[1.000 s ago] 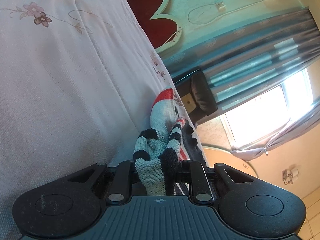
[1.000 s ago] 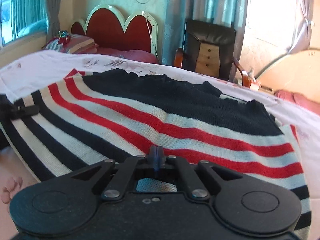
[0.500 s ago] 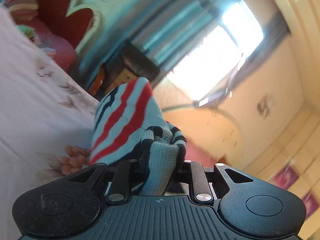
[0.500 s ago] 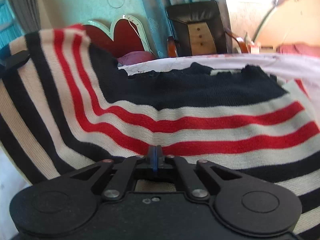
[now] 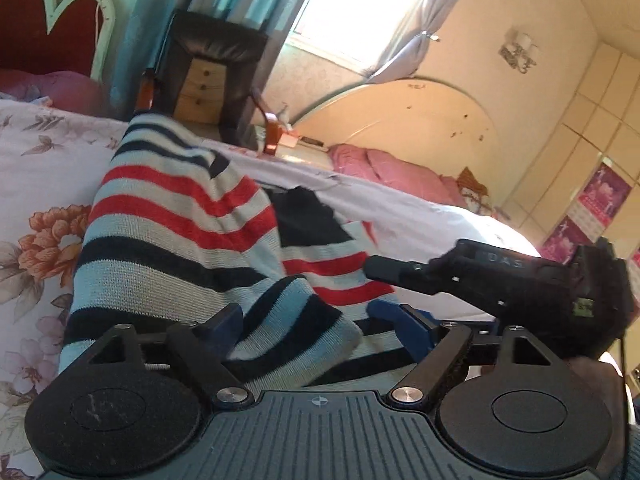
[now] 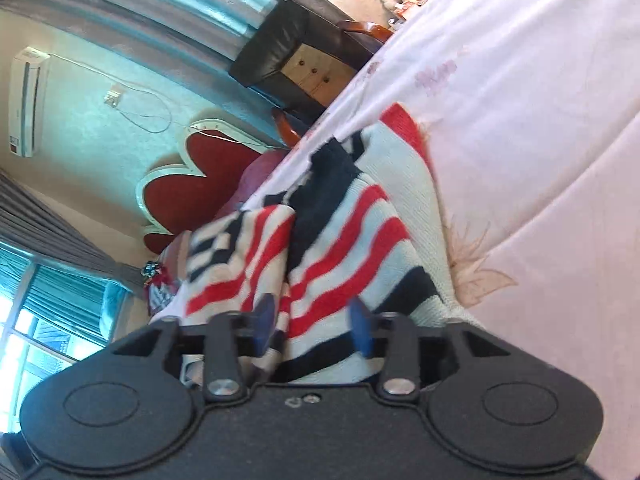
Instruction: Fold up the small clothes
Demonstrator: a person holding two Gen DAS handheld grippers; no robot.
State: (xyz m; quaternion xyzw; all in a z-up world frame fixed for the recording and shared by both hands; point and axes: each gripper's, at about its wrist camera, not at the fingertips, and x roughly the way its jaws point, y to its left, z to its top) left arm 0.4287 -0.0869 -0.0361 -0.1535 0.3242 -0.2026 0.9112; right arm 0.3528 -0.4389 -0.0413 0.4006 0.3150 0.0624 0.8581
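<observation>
Now, pale floral-print bedsheet (image 5: 48,168), red, white and navy striped knitted sweater (image 5: 172,232) lying folded over on it, left gripper (image 5: 304,320) spread around a sleeve fold, right gripper (image 6: 312,316) spread over the near hem.

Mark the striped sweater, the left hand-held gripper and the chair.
striped sweater (image 5: 176,216): left wrist view, red-striped folded-over part.
left hand-held gripper (image 5: 308,326): left wrist view, midway between its blue fingertips.
chair (image 5: 218,46): left wrist view, dark padded backrest.
</observation>
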